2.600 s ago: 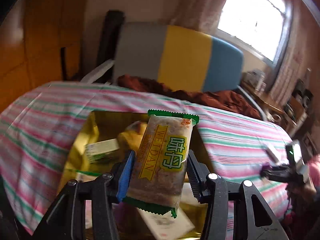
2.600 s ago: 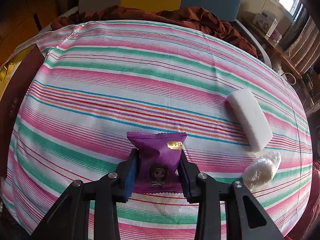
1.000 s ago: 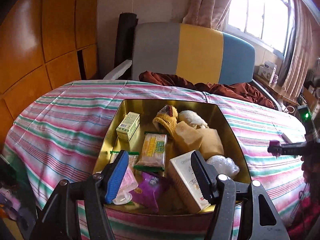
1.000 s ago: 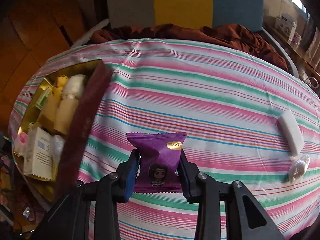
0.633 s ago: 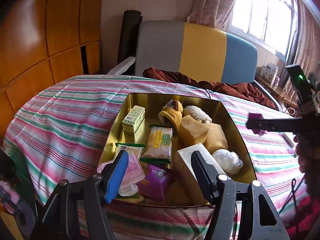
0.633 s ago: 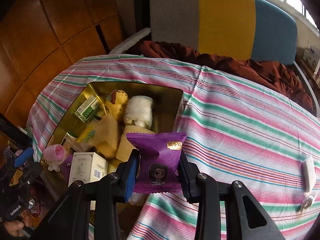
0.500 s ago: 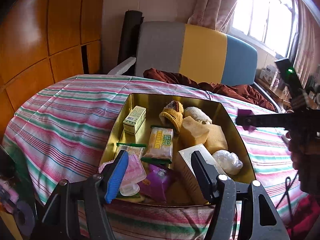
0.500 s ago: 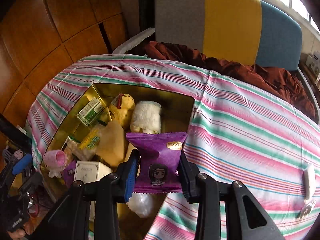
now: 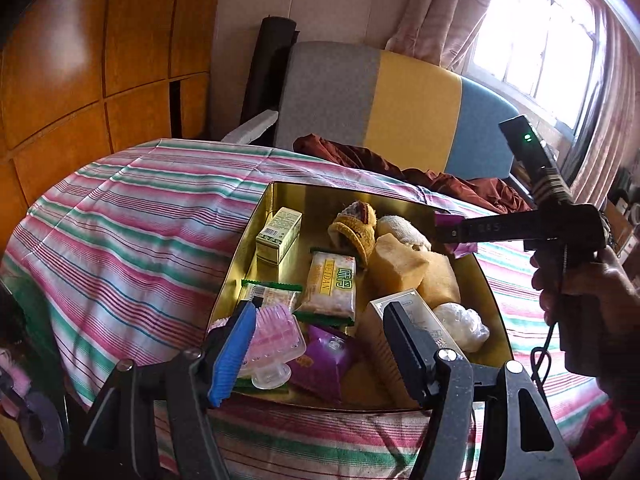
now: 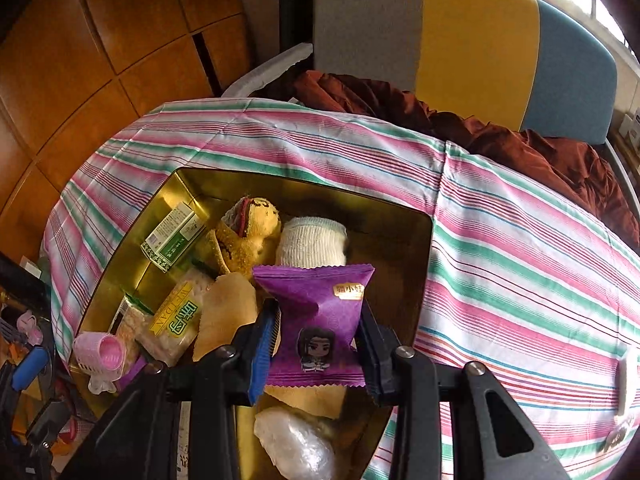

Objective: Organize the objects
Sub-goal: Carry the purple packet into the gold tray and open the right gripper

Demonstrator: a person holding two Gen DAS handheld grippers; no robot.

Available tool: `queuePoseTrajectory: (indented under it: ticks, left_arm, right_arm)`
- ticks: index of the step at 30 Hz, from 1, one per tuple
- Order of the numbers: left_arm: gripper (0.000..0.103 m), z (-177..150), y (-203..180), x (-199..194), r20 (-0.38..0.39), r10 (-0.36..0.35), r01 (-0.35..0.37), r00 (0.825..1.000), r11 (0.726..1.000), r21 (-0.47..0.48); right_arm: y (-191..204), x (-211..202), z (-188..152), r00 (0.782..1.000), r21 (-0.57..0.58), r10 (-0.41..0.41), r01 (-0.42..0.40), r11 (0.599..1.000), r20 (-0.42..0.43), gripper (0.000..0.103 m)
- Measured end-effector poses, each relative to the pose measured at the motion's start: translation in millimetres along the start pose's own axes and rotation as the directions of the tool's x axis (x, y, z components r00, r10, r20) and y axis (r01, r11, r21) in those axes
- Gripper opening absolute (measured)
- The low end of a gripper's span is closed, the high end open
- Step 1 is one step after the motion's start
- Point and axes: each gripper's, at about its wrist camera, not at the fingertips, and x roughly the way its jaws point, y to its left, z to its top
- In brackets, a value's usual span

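Observation:
My right gripper is shut on a purple snack packet with a cartoon figure, held above the gold tin. From the left wrist view the right gripper reaches in over the tin's far right rim, the purple packet showing at its tip. My left gripper stands open at the tin's near edge with nothing between its fingers. Inside the tin lie a Weidan biscuit pack, a green-white box, a yellow sock, sponges and another purple packet.
The tin sits on a striped cloth over the table. A white bar and a clear-wrapped item lie at the cloth's right edge. A grey, yellow and blue chair with a brown cloth stands behind. A hand holds the right gripper.
My right gripper has carried the purple packet left from the bare cloth to above the tin. My left gripper let go of the biscuit pack, which now lies in the tin, and drew back slightly.

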Motion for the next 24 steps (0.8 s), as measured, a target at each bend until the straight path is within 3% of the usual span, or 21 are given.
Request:
queuePoseTrajectory:
  ticks: [10, 16, 20, 24]
  left_arm:
    - [0.068, 4, 5, -3, 0.016, 0.014, -0.014, 1.000, 1.000, -0.022]
    - [0.068, 4, 8, -1, 0.007, 0.023, -0.022, 1.000, 0.999, -0.029]
    - [0.068, 3, 8, -2, 0.006, 0.026, -0.026, 1.000, 0.999, -0.029]
    - [0.069, 3, 10, -4, 0.010, 0.033, -0.033, 0.999, 0.999, -0.032]
  right_arm:
    - [20, 6, 5, 0.998, -0.011, 0.064, -0.064, 0.998, 0.000, 0.038]
    - [54, 10, 9, 0.991, -0.064, 0.133, -0.133, 0.989, -0.002, 0.039]
    - [75, 15, 7, 0.985, -0.098, 0.171, -0.172, 0.980, -0.023, 0.051]
    - [84, 16, 2, 0.986, -0.116, 0.165, -0.167, 0.979, -0.026, 0.051]
